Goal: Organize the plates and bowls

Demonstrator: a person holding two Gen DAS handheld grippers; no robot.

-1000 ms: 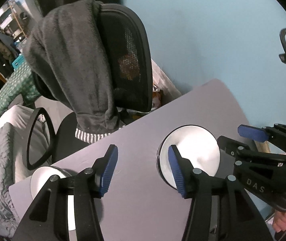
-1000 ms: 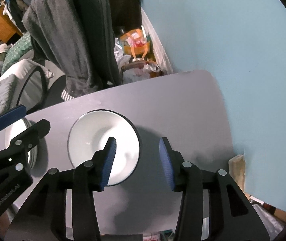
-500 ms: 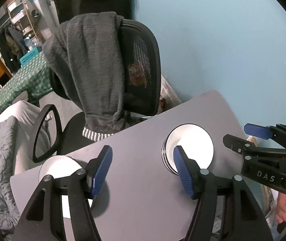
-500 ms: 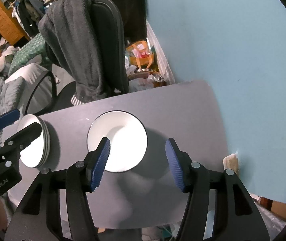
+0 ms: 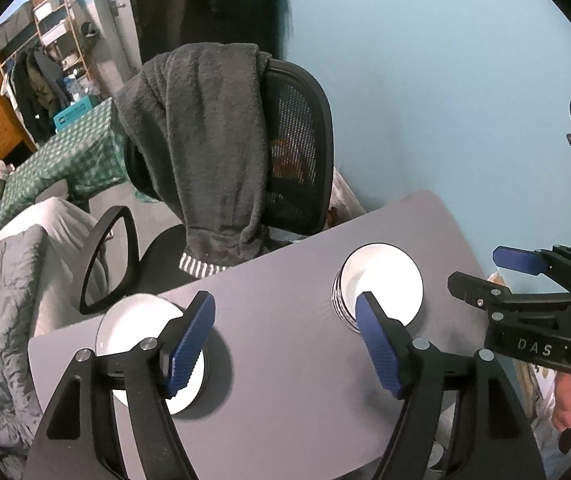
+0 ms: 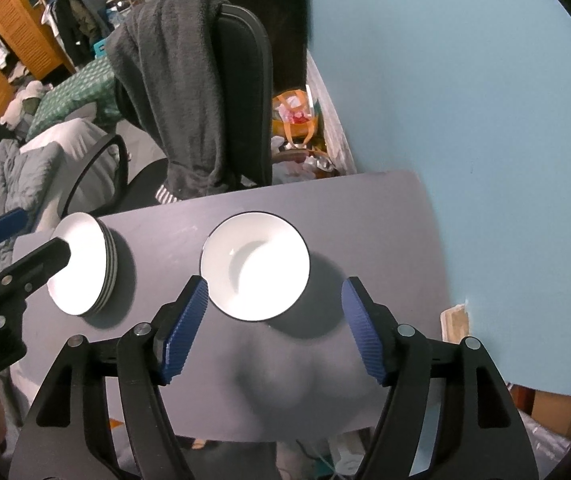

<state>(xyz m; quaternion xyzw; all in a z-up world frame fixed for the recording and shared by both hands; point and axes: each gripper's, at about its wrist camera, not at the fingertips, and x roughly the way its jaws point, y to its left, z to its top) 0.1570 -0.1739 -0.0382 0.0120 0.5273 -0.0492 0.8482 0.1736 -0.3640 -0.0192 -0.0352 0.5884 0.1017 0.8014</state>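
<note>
Table (image 6: 365,216) surface is lying grey and bare around two white stacks, its far edge running close to an office chair (image 5: 297,152) draped with a dark fleece garment (image 5: 205,140), and its right-hand edge sitting near a pale blue wall (image 6: 485,120). Open room is showing between the stacks and toward the near edge. The stack of plates (image 6: 81,268) is sitting near the table's left edge, white with thin dark rims, several layers showing at its side. The stack of bowls (image 6: 255,266) is resting well apart from it, toward the middle, also white with a dark rim and a shallow hollow catching light. The left gripper (image 5: 285,340) is hovering above the table with its blue-padded jaws having just been opening, nothing between them; its left finger is overlapping the plates in the view and its right one the bowls. The right gripper (image 6: 273,324) is hanging over the near side of the bowls, its jaws likewise having just been opening, wide apart and empty, touching nothing.
</note>
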